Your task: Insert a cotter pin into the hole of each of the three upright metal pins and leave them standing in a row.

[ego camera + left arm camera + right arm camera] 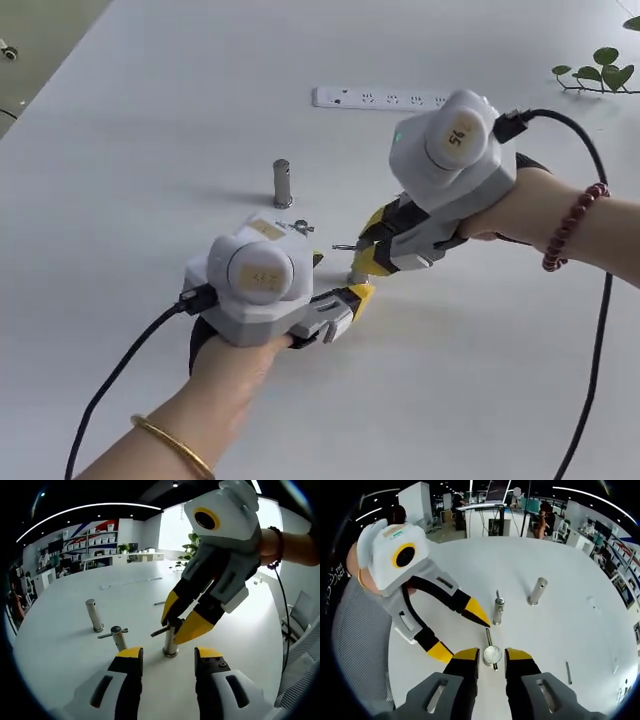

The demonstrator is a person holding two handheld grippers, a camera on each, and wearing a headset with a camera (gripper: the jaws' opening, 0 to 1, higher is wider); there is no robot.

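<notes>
Your left hand [235, 365] sits at the lower left, with the forearm angled up and to the right and a gold bangle [172, 445] on the wrist. It grips the left tool [169, 654] from behind and below, holding it low and nearly level. The tool's two yellow-tipped jaws stand apart. Your right hand [520, 205] extends from the right edge, with a string of dark red beads [570, 225] round the wrist. It holds the right tool [176, 626] higher, tilted steeply down and to the left, jaws pinched on a cotter pin [160, 631]. The tips of the two tools sit just beside each other, nose to nose.
</notes>
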